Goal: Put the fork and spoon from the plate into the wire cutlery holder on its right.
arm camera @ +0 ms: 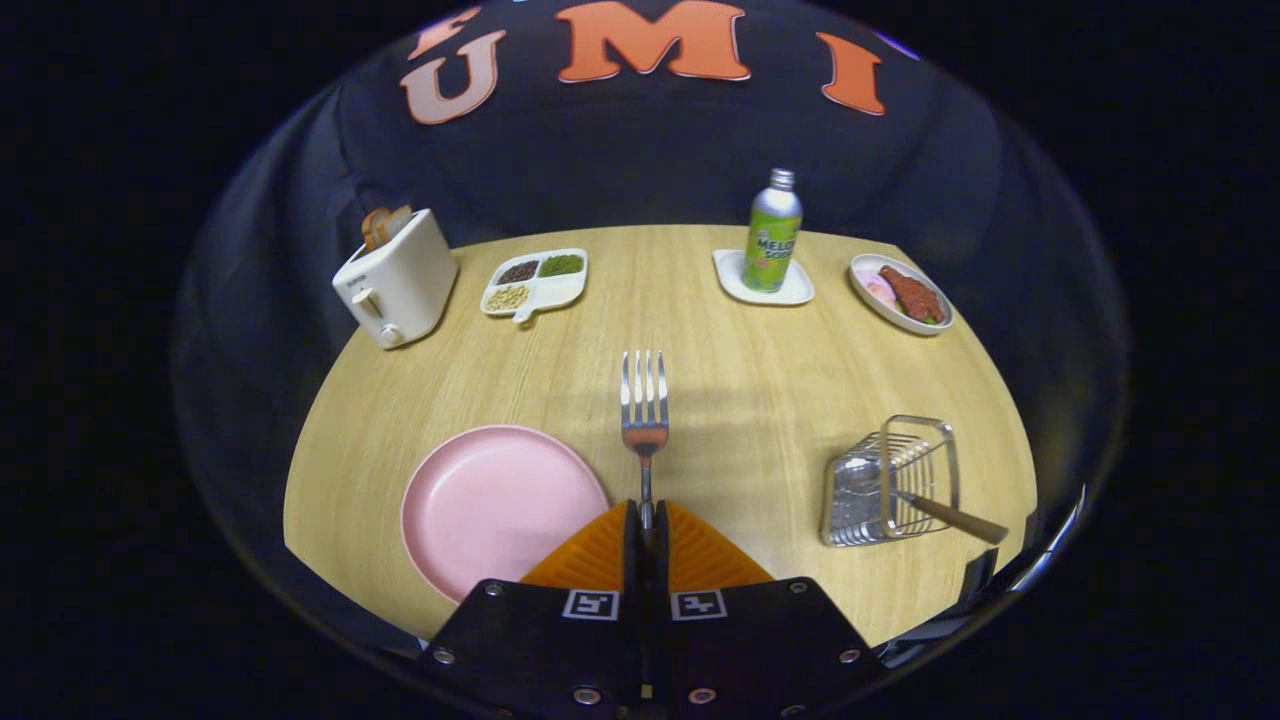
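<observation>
Pale wood grain runs across the round bench point(700, 330) in front of me, with dark cloth hanging behind it. My claw point(646, 520) is pressed together on the handle of the fork point(645, 410), which sticks straight out ahead of the fingers with its tines pointing toward the far side, held above the bench surface. Just left of the fingers lies the pink plate point(495, 505), and I see nothing on it. Off to the right, near me, stands the wire cutlery holder point(890, 480); a brownish handle pokes out of it toward the right, and I take that to be the spoon point(955, 517), though the bowl end is blurred behind the wires. Along the far side, from left to right, I can make out a cream toaster point(395, 285) with bread in its slots, a white divided dish point(535, 283) of beans or grains, a green bottle point(773, 232) standing on a small white tray point(763, 280), and an oval dish point(900, 293) of food.
</observation>
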`<state>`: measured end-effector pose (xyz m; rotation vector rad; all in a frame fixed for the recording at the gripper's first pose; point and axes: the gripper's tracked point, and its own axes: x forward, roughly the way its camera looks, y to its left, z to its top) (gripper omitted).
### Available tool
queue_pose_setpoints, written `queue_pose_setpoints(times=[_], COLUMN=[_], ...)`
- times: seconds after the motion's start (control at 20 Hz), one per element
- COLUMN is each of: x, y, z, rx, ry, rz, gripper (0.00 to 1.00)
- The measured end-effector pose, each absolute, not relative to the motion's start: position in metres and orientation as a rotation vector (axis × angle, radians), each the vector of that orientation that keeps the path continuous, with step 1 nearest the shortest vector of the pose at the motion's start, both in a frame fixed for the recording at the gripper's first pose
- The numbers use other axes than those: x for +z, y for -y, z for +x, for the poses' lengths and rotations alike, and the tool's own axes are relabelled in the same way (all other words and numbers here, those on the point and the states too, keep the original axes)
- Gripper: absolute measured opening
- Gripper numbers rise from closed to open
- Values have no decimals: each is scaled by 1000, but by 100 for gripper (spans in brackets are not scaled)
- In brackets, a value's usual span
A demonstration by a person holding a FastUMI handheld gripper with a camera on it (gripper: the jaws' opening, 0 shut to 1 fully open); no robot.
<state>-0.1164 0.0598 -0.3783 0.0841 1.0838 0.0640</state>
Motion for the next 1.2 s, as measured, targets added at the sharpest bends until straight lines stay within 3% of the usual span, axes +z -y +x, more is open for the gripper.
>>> queue_pose_setpoints(times=[0.45,1.2], x=[-349,-383], y=[57,102], z=[-108,-157], rx=[-79,-42], ry=[-1044,-1277], rz=[46,-128], gripper=[5,5])
